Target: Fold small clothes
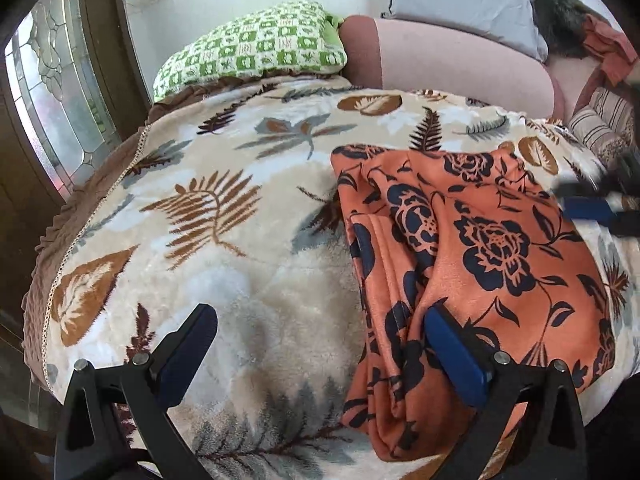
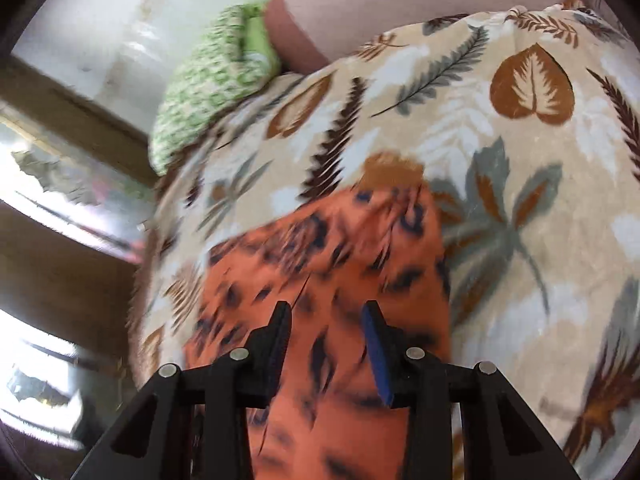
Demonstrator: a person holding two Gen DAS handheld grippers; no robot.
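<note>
Two grippers work one orange floral garment on a leaf-print blanket

From left: the left gripper stands wide open and empty over the blanket, one finger above the garment, seemingly ready to pinch its folded edge; the right gripper, part-open, hovers over the cloth with nothing visibly pinched; one green pillow behind

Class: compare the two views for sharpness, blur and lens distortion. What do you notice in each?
Left wrist view: mostly sharp, the orange floral garment crisp; only the right gripper at the edge smears. Right wrist view: strong motion blur streaks the garment and window. Both: fisheye bending, dark rounded corners.
</note>
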